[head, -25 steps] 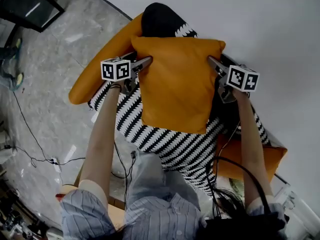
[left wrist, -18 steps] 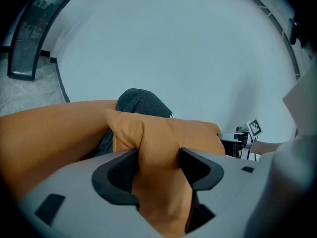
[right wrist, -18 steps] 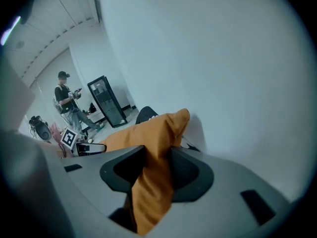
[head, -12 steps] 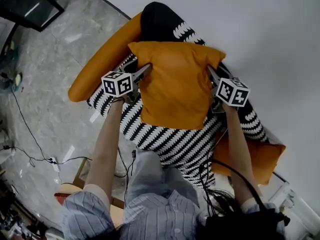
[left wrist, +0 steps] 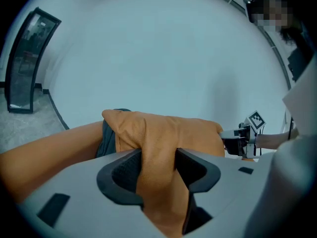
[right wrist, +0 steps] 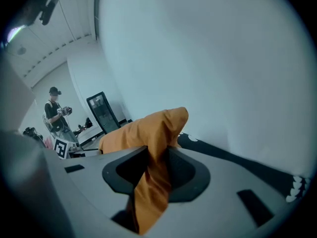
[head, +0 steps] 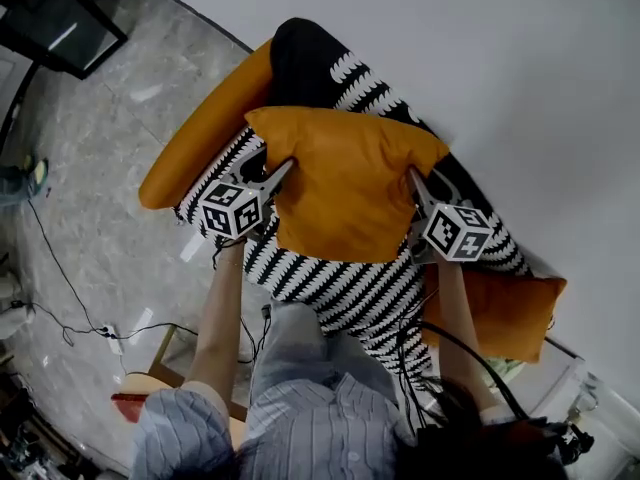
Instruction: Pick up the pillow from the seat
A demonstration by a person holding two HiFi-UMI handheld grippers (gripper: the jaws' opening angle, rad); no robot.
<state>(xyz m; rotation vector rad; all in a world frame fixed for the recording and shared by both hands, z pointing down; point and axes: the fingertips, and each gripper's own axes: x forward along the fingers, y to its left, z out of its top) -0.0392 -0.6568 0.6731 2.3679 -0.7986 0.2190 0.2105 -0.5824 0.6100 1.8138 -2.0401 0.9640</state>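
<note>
The orange pillow (head: 345, 183) hangs crosswise between the two grippers, over the black-and-white striped seat (head: 330, 288) of an armchair. Its top corners are near the dark backrest (head: 305, 58) and its lower edge lies over the stripes. From the head view I cannot tell whether that edge is clear of the seat. The left gripper (head: 283, 171) grips the pillow's left edge about halfway down. The right gripper (head: 413, 180) grips the right edge at much the same height, so the pillow spans the gap between them. In the left gripper view the fingers (left wrist: 124, 175) have just been closing. They now clench a thick fold of orange cloth that fills the gap and bulges out above and below the pads, and the bunched fabric keeps them partly apart. Beyond them the body of the pillow runs toward the right gripper, whose marker cube (left wrist: 255, 119) shows at the far side. In the right gripper view that gripper's fingers (right wrist: 185, 175) have also just been closing. They pinch a thinner fold and sit closer together than the left pair, with cloth hanging down out of the gap and a corner of the pillow rising above it. One orange armrest (head: 200, 133) lies just left of the left gripper, and the other armrest (head: 500, 313) lies below the right one. The chair stands against a pale wall (head: 500, 68) on a grey floor (head: 100, 168).
</note>
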